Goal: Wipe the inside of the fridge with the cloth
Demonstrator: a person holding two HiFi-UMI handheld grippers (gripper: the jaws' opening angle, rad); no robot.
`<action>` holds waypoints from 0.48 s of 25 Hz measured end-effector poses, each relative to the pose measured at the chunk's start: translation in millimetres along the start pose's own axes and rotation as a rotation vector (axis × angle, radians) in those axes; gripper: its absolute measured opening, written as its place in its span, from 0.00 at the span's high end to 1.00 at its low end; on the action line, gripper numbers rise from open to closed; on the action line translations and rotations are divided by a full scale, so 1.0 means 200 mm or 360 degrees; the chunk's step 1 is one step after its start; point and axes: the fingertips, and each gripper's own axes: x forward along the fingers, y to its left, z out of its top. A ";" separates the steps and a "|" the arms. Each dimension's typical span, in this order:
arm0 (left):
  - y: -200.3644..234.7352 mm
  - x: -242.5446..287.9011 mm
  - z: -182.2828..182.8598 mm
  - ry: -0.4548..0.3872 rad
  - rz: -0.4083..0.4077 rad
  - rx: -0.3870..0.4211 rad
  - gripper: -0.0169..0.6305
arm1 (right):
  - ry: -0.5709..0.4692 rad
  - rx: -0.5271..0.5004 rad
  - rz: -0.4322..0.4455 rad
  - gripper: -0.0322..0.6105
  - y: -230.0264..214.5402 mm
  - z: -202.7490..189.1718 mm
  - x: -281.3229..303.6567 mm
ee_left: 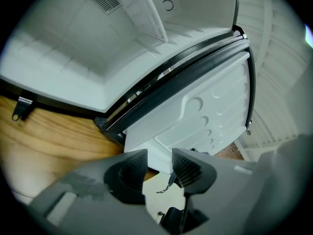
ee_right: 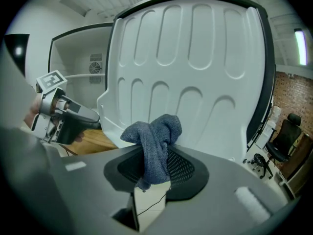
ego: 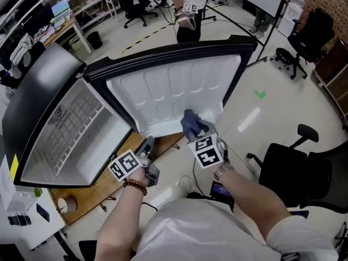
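Since the door (ego: 163,91) seems to stay open unaided, my left gripper (ee_left: 159,163) hangs empty, jaws partly apart, at 9 o'clock of my right gripper (ee_right: 155,173), which pinches the cloth (ee_right: 154,141) so its bunch leads at 12 o'clock, close to the door's lower edge, presumably for wiping.

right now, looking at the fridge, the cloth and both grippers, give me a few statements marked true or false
1. The fridge door stands open. True.
2. The right gripper holds a grey-blue cloth. True.
3. The left gripper also grips the cloth. False: its jaws stand apart with nothing between them.
4. The cloth is deep inside the fridge compartment. False: it is held in front of the door's white inner panel, outside the compartment.
5. The fridge sits on a wooden top. True.
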 end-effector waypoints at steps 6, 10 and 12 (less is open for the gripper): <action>-0.01 0.04 0.00 0.0000 -0.0026 -0.0040 0.72 | 0.0026 0.0063 -0.0101 0.78 -0.18 -0.07 -0.07; -0.01 0.06 -0.01 0.0000 -0.0035 -0.0057 0.71 | 0.0036 0.0082 -0.0147 0.78 -0.27 -0.11 -0.10; -0.01 0.07 -0.01 -0.0007 -0.0036 -0.0075 0.71 | 0.0036 0.0088 -0.0163 0.78 -0.30 -0.12 -0.11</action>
